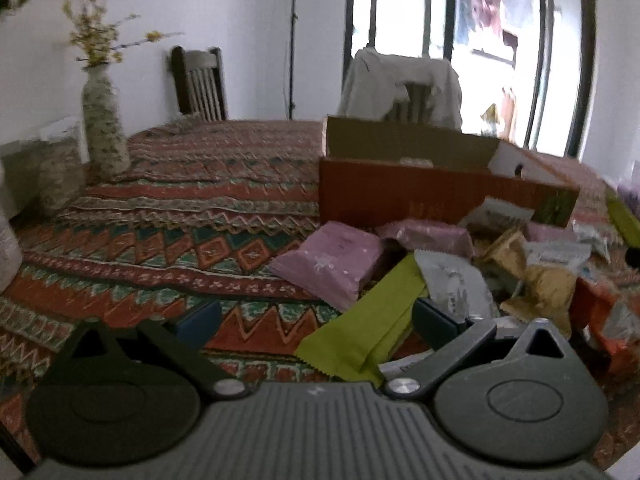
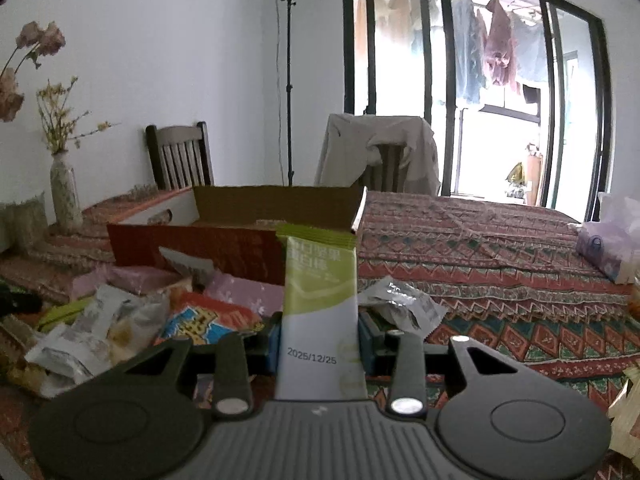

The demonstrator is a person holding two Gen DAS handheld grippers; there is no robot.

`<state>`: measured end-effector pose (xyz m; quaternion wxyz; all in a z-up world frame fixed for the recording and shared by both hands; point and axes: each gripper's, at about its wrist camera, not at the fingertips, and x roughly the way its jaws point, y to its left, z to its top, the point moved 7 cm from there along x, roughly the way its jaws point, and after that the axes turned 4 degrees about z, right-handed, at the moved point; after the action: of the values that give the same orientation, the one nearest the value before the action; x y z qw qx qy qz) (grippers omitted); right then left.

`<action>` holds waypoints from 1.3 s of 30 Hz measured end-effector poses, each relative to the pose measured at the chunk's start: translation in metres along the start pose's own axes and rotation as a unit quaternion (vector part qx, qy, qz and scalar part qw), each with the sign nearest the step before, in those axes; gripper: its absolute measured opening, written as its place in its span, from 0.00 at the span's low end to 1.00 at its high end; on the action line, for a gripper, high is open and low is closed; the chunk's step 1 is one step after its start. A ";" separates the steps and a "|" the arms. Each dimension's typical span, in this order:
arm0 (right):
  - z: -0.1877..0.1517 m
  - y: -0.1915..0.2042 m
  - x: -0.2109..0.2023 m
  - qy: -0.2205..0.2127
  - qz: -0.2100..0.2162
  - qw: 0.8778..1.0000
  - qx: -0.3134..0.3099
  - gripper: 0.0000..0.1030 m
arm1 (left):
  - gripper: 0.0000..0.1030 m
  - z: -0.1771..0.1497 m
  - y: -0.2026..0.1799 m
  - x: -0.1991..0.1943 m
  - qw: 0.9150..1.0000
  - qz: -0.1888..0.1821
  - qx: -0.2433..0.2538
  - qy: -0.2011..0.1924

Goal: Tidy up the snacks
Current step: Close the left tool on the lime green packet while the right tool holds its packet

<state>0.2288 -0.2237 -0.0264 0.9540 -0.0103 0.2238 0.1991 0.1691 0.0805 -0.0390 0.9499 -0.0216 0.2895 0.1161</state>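
A: Green-and-white foil snack bar wrapper [image 2: 320, 312] stood upright, clamped between the blue pads of the right tongs [image 2: 320, 340], date print facing the camera. Pads pressed both its edges.

B: Left tongs [image 1: 316, 320]?

A: Spread wide, nothing gripped. They sat low over the desk with the striped zigzag-pattern cloth [image 1: 180, 208]. A plain green flat snack packet [image 1: 368, 320] lay between the fingers, not pinched; the right-hand pad was just beside its edge.

B: Rest of the snacks?

A: Heaped loose in front of the open cardboard box with the red front panel [image 1: 420, 196]. Pink square pouch [image 1: 332, 264] at the left of the heap, grey foil sachet [image 1: 456, 280] just beside the green packet, tan crinkled packets [image 1: 532, 280] farther right. Right view also showed a red-and-blue printed packet [image 2: 204, 316] near the held bar.

B: Box contents?

A: Couldn't tell, the front wall hid the inside.

B: Background?

A: Speckled ceramic vase with dried yellow flowers [image 1: 102, 128] at the desk's far left, dark wooden chair [image 1: 200, 84] behind.
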 end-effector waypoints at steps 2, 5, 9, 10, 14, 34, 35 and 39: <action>-0.002 0.001 0.000 0.000 0.001 1.000 0.008 0.36 | 1.00 0.001 -0.006 0.011 1.000 -0.008 0.017 0.011; -0.004 0.000 -0.002 -0.001 0.001 1.000 0.020 0.36 | 1.00 -0.001 -0.013 0.031 0.999 -0.010 0.037 0.032; -0.007 0.001 -0.005 -0.004 0.000 1.000 0.024 0.36 | 0.97 -0.005 -0.019 0.047 0.997 -0.029 0.035 0.054; -0.007 0.001 -0.006 -0.005 0.000 1.000 0.024 0.36 | 0.97 -0.007 -0.020 0.049 0.997 -0.035 0.035 0.057; -0.008 0.002 -0.008 -0.004 0.003 1.000 0.025 0.36 | 0.68 -0.006 -0.026 0.044 0.996 -0.046 0.050 0.049; -0.006 0.012 -0.018 -0.016 0.017 0.999 0.029 0.36 | 0.01 0.008 -0.040 -0.019 0.993 -0.048 0.094 -0.049; -0.007 0.012 -0.019 -0.016 0.017 0.999 0.029 0.37 | 0.01 0.006 -0.039 -0.015 0.994 -0.044 0.092 -0.040; -0.008 0.013 -0.022 -0.016 0.019 0.999 0.029 0.37 | 0.05 -0.003 -0.030 0.002 0.997 -0.037 0.068 -0.004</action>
<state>0.2029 -0.2207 -0.0231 0.9536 0.0244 0.2141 0.2105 0.1761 0.0515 -0.0434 0.9538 0.0330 0.2923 0.0613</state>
